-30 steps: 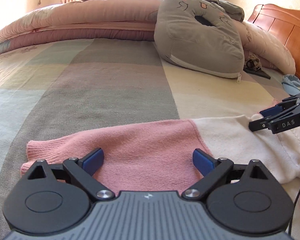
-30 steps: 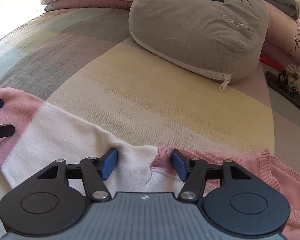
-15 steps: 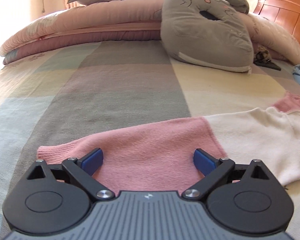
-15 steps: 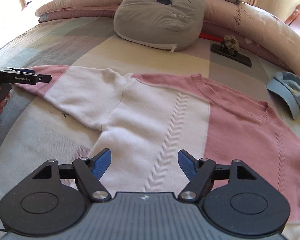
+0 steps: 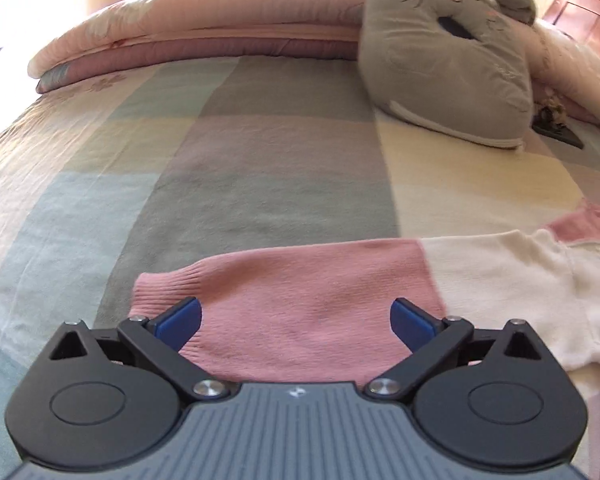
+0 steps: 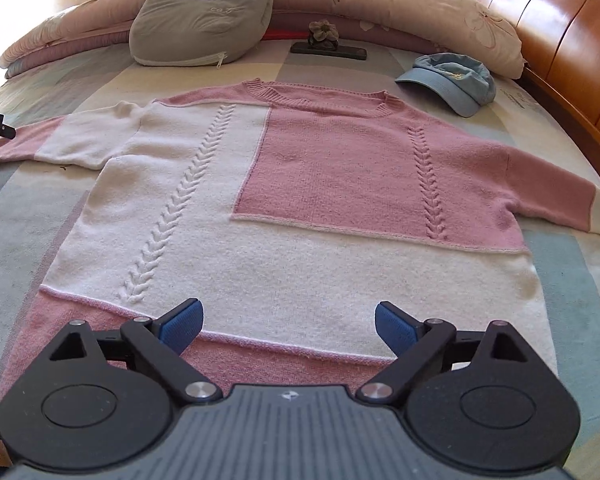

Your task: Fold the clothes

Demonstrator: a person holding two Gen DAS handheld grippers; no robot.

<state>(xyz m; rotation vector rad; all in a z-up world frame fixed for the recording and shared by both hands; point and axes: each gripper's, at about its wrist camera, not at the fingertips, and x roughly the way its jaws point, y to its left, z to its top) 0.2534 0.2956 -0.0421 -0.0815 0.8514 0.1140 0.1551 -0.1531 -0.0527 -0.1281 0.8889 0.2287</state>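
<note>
Pulled back since a second ago, right claw (image 6: 288, 322) now hangs spread over the hem of the sweater (image 6: 300, 208), which lies flat on the bed (image 6: 572, 292). Left claw (image 5: 296, 316), also spread, straddles the pink sleeve (image 5: 300, 280). Pinch near the cuff; carry the sleeve across smoothly.

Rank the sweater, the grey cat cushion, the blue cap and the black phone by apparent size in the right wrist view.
1. Sweater, by far the largest.
2. Grey cat cushion.
3. Blue cap.
4. Black phone, smallest.
The cushion and phone lie farther back, so they may look smaller than they are.
</note>
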